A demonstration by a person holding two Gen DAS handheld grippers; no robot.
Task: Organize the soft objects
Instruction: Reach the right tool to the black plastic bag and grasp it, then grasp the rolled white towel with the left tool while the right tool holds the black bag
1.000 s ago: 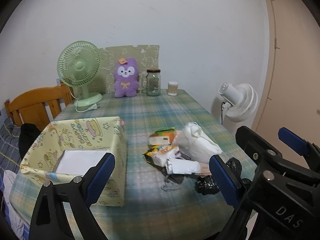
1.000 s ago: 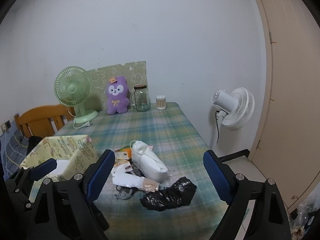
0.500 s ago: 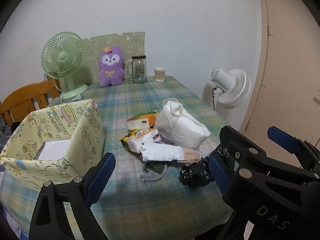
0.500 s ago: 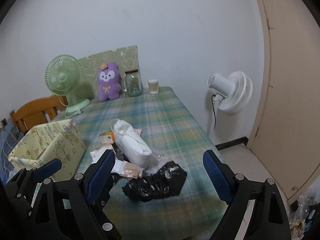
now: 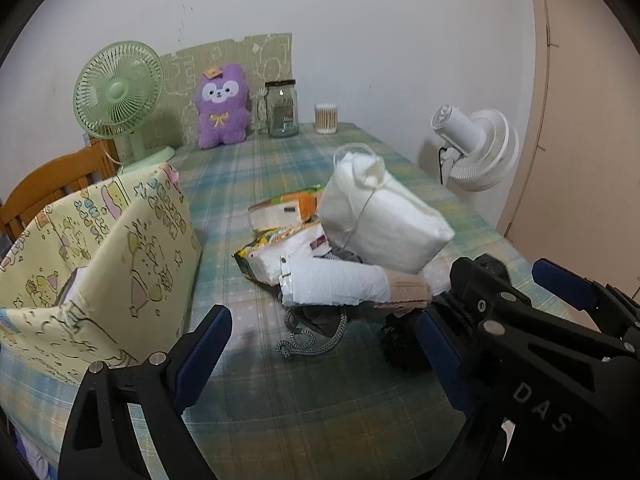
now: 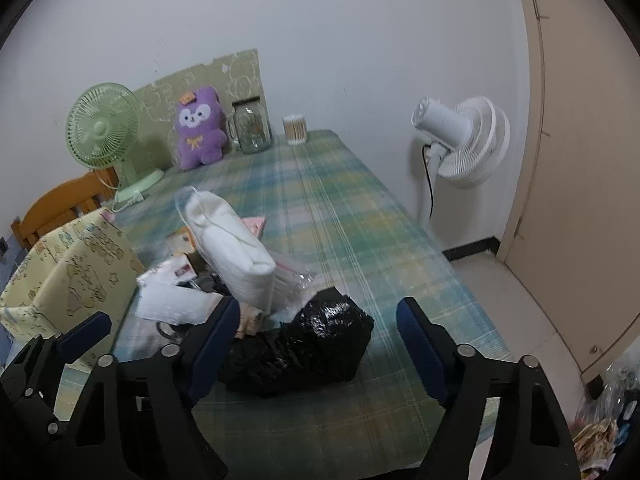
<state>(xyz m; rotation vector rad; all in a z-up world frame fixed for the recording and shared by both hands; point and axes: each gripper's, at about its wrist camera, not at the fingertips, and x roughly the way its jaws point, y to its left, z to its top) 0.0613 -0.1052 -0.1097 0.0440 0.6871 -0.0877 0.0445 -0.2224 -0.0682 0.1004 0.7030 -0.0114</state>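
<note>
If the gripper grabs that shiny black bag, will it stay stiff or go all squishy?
Probably squishy: the black bag is crinkled, lumpy plastic, so it should sag and crumple. Its glossy skin may slip between the pads. It looks light for its size, though its contents are hidden.

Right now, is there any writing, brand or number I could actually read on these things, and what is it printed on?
"DAS": white letters on the black body of the right gripper, seen from the left wrist.
Yellow cartoon box: drawings with lettering, too distorted to read.
Snack packets in the pile: print too small and blurred.
Glass jar: label unreadable.
Purple plush: orange tag, nothing legible.
</note>
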